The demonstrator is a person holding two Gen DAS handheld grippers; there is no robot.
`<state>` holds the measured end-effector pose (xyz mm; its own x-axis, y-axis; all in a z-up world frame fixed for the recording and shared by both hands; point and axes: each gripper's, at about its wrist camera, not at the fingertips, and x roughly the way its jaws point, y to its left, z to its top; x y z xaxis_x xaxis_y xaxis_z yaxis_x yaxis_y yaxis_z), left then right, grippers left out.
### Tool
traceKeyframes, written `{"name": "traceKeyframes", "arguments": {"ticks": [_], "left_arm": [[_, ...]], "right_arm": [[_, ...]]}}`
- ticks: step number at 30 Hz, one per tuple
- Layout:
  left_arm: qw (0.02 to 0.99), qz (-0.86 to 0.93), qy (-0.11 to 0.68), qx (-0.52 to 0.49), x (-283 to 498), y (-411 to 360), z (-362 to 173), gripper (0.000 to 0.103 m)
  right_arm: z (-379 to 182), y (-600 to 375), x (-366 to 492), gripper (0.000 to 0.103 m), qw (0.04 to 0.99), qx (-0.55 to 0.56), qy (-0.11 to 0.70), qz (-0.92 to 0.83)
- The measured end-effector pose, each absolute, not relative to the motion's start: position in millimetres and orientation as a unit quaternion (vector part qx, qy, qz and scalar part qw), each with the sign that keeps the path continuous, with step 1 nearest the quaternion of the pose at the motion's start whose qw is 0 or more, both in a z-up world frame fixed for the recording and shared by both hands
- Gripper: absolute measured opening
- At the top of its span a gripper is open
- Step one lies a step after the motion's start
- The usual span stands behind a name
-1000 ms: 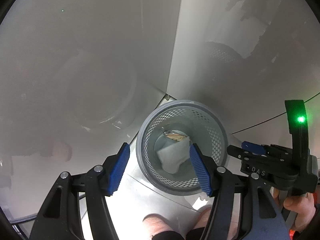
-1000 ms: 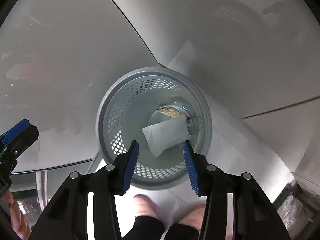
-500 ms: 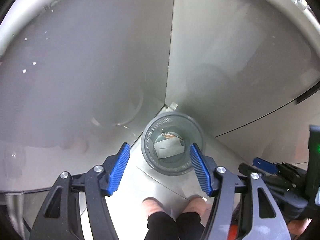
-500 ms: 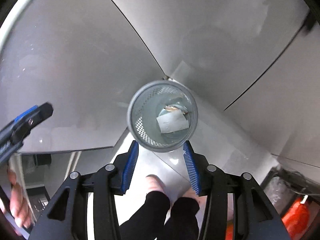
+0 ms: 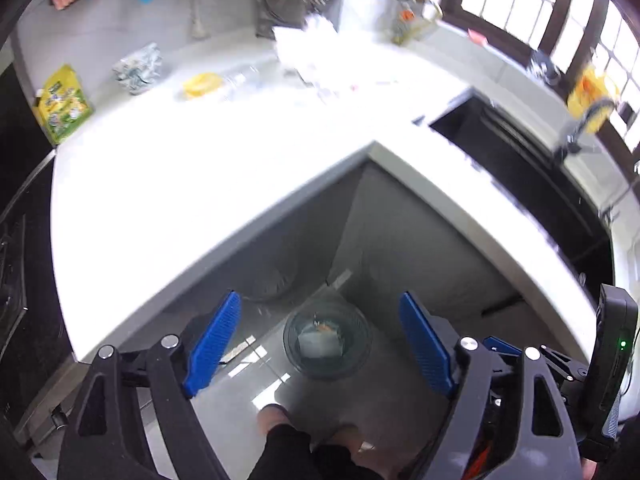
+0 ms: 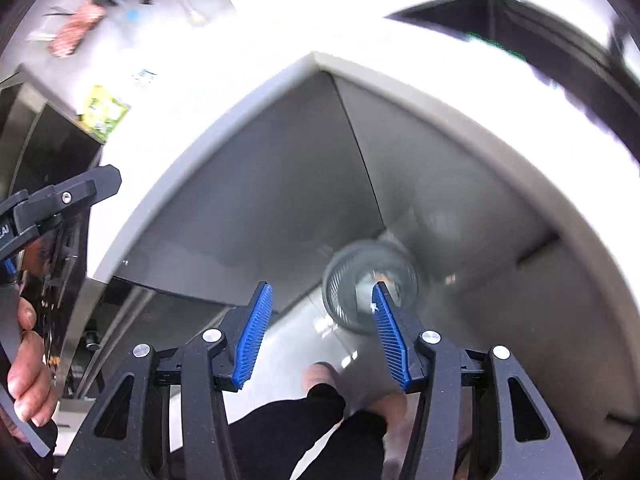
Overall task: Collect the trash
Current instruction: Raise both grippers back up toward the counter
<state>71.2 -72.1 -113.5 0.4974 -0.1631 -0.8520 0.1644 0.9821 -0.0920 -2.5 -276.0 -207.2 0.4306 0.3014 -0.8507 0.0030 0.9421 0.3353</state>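
Where a second ago the bin (image 5: 327, 340) filled the middle of both wrist views, close under the fingers, it now looks small and far below, standing on the grey floor (image 5: 240, 392) in the inner corner under the worktop (image 5: 180, 184). It is a round grey mesh bin, blurred here, with a pale sheet of paper (image 5: 318, 342) lying flat in its bottom and a small brownish scrap (image 5: 322, 324) just beyond it; both were already inside in the earlier frames. The white L-shaped worktop, unseen before, has come into view above the bin, with a dark sink (image 5: 520, 168) set in one leg and a yellow-green packet (image 5: 64, 108), a yellow item (image 5: 202, 84) and white wrappings (image 5: 308, 48) on the other.

The left gripper (image 5: 320, 344) has just been opening: its blue pads (image 5: 212, 344) stand wider apart than before, with nothing between them. The right gripper (image 6: 320, 334) has also been opening, its pads (image 6: 254, 338) apart and empty; the bin only shows behind its right pad. The person's feet (image 5: 276, 416) stand on the floor near the bin, and a hand (image 6: 28, 384) shows at the left edge of the right view.
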Motion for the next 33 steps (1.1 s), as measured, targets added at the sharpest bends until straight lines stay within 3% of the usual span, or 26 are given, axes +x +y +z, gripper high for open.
{"name": "traceKeyframes", "arguments": {"ticks": [8,15,33], "left_arm": [[0.893,-0.054,0.447,0.025,127,-25,-59,0.088],[0.895,-0.061,0.442,0.019,218,14,-72,0.090],[0.876,0.017,0.481,-0.045,324,41,-120,0.090]], "right_arm": [[-135,-255,69,0.059,0.867,0.129,0.472,0.097],[-106,-254,151,0.062,0.879,0.143,0.454,0.041],[-149,-270,300,0.062,0.858,0.125,0.498,0.006]]}}
